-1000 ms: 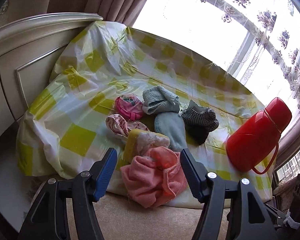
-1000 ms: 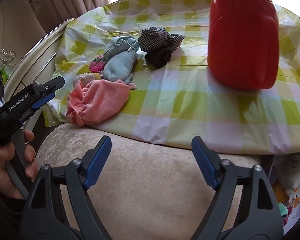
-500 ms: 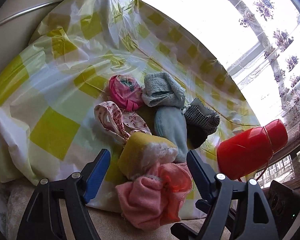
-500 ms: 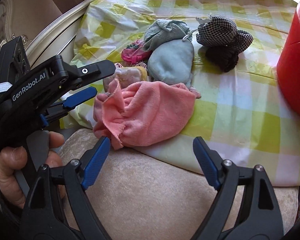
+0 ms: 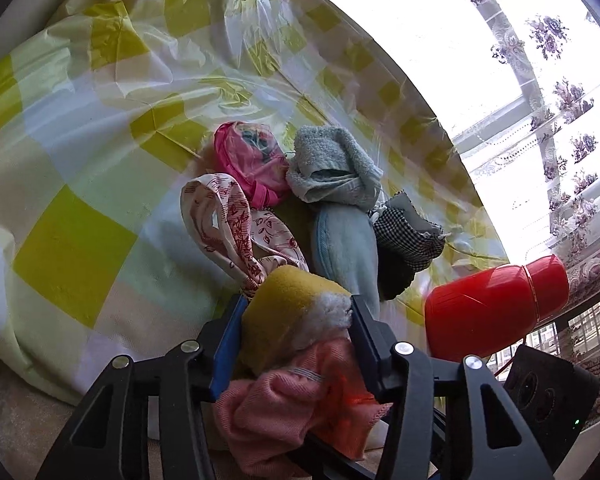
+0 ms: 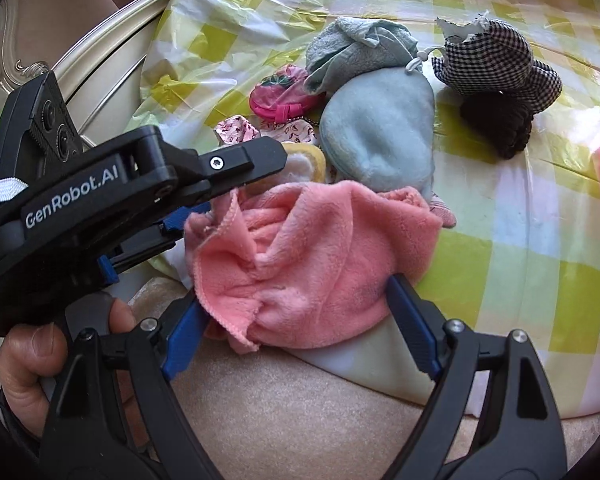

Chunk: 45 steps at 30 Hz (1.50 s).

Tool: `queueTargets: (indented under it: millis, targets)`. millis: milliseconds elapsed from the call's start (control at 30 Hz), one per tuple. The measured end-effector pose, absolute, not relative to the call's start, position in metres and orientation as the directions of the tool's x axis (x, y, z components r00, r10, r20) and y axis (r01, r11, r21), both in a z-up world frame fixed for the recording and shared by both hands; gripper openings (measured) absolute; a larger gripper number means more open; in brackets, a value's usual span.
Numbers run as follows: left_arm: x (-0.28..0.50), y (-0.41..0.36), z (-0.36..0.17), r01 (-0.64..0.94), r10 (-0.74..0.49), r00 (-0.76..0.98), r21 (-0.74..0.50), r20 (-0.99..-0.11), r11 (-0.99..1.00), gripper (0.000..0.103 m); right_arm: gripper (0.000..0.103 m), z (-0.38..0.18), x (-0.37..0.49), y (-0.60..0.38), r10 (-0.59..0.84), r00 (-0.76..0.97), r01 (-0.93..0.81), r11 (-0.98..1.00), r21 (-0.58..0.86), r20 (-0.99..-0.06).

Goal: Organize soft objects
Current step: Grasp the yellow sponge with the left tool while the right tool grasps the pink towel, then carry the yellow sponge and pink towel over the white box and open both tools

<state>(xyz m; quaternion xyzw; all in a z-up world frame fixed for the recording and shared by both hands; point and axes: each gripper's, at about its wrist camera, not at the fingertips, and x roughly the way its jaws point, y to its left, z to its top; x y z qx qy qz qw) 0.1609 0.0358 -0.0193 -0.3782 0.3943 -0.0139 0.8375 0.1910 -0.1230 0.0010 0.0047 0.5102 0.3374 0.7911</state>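
Note:
A heap of soft things lies on a yellow-checked plastic cloth (image 5: 72, 248). My left gripper (image 5: 296, 304) is closing, and its pads touch both sides of a yellow and white fuzzy cloth (image 5: 292, 308); a pink towel (image 5: 300, 392) bunches just under it. In the right wrist view one finger (image 6: 240, 164) of the left gripper reaches over the pink towel's (image 6: 320, 256) top left corner. My right gripper (image 6: 296, 296) stands open astride that towel's near edge. Behind lie a light blue pouch (image 6: 380, 136), a grey-blue towel (image 6: 352, 48), a checked cloth (image 6: 496, 60) and a pink pouch (image 6: 284, 96).
A red flask (image 5: 496, 308) lies to the right of the heap. A beige cushion (image 6: 300, 412) runs along the near edge under the grippers. A person's hand (image 6: 32, 360) holds the left gripper. A carved cream panel (image 6: 112, 48) stands at the left, a curtained window behind.
The left gripper came forward and down onto the heap, and its jaws narrowed around the yellow cloth. The right gripper moved left and closer, so the pink towel now sits between its fingers.

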Motion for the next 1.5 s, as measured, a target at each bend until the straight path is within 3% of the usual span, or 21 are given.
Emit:
queueTargets:
  millis: [33, 100, 167, 267, 333, 900, 1500]
  targets:
    - [0.16, 0.036, -0.019, -0.273, -0.319, 0.692, -0.645, -0.647, 0.714, 0.048, 0.086, 0.001, 0.192, -0.123, 0.541, 0.255, -0.53, 0.772, 0.352, -0.801]
    - [0.157, 0.036, -0.017, -0.269, -0.315, 0.704, -0.649, -0.636, 0.711, 0.04, 0.073, 0.001, 0.191, -0.123, 0.545, 0.258, -0.532, 0.769, 0.354, -0.798]
    - [0.154, 0.037, -0.016, -0.262, -0.315, 0.715, -0.657, -0.624, 0.707, 0.038, 0.05, 0.0, 0.191, -0.126, 0.546, 0.261, -0.523, 0.773, 0.359, -0.796]
    - [0.15, 0.037, -0.013, -0.253, -0.31, 0.731, -0.663, -0.608, 0.705, 0.036, 0.038, 0.0, 0.188, -0.131, 0.559, 0.251, -0.523, 0.765, 0.376, -0.79]
    - [0.146, 0.038, -0.01, -0.245, -0.305, 0.744, -0.667, -0.595, 0.704, 0.034, 0.035, 0.003, 0.185, -0.133, 0.562, 0.258, -0.526, 0.764, 0.373, -0.786]
    - [0.129, 0.013, 0.011, -0.199, -0.283, 0.774, -0.641, -0.567, 0.741, 0.03, 0.032, 0.021, 0.166, -0.209, 0.544, 0.381, -0.409, 0.824, 0.392, -0.747]
    - [0.13, -0.109, 0.031, 0.014, -0.441, 0.69, -0.599, -0.574, 0.801, 0.03, 0.031, 0.039, 0.134, -0.343, 0.462, 0.526, -0.224, 0.885, 0.407, -0.714]
